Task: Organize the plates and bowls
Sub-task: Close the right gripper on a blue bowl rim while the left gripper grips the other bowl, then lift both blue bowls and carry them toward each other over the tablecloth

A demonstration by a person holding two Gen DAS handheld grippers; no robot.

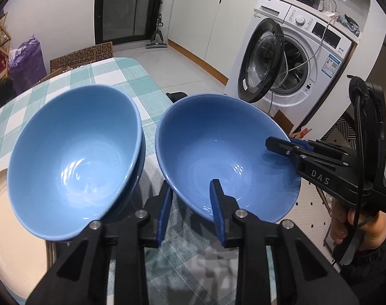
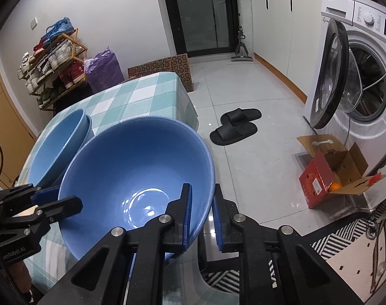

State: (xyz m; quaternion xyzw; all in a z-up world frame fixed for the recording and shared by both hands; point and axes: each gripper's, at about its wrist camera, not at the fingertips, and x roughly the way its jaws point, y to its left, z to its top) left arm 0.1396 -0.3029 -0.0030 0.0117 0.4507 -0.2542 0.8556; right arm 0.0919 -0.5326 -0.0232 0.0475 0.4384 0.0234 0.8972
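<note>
left hand-held gripper [image 1: 191, 213] tilts downward, pads pinching a rim. right hand-held gripper [image 2: 202, 219] likewise clamps, angled down

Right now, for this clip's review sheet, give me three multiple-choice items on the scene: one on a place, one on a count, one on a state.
1. Where does the cream plate lie?
A. On the checked tablecloth, beside the stacked bowls
B. Inside the washing machine
C. On the floor by the slippers

2. How many claws grip the single blue bowl?
A. None
B. One
C. Two

3. How is the washing machine door?
A. Shut
B. Swung open
C. Taken off

Key: 1 A, the plate's edge shows at the left of the left wrist view, next to the stack. 2 C, the left claw and the right claw each pinch the rim on opposite sides. 3 B, the door stands out from the drum in both views.
</note>
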